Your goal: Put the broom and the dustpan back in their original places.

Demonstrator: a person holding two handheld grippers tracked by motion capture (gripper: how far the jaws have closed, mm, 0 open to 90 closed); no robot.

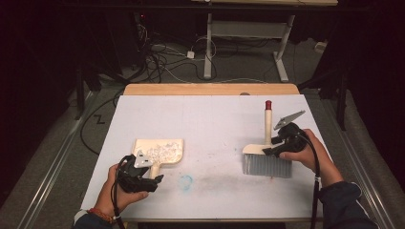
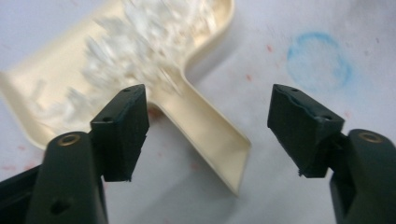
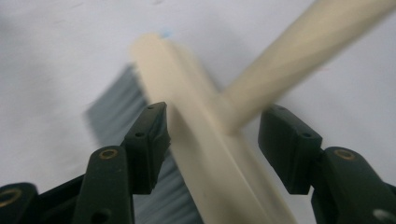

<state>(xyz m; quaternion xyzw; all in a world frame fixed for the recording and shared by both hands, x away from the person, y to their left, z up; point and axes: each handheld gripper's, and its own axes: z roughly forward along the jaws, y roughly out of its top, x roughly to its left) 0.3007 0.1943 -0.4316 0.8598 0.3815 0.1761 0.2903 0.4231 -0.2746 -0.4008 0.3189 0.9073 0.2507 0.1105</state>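
Both jaws gaped empty: the light, stiff dustpan (image 2: 154, 79) handle lay between the left's, the brush (image 3: 205, 140) block between the right's.

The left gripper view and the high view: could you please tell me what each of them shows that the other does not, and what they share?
The left gripper view alone shows small red flecks on the white table and the open jaws of the left gripper on either side of the dustpan's handle, not touching it. The high view alone takes in the hand brush, the right gripper at it, both hands, and the floor cables. Both share the cream dustpan holding white scraps, and the faint blue ring.
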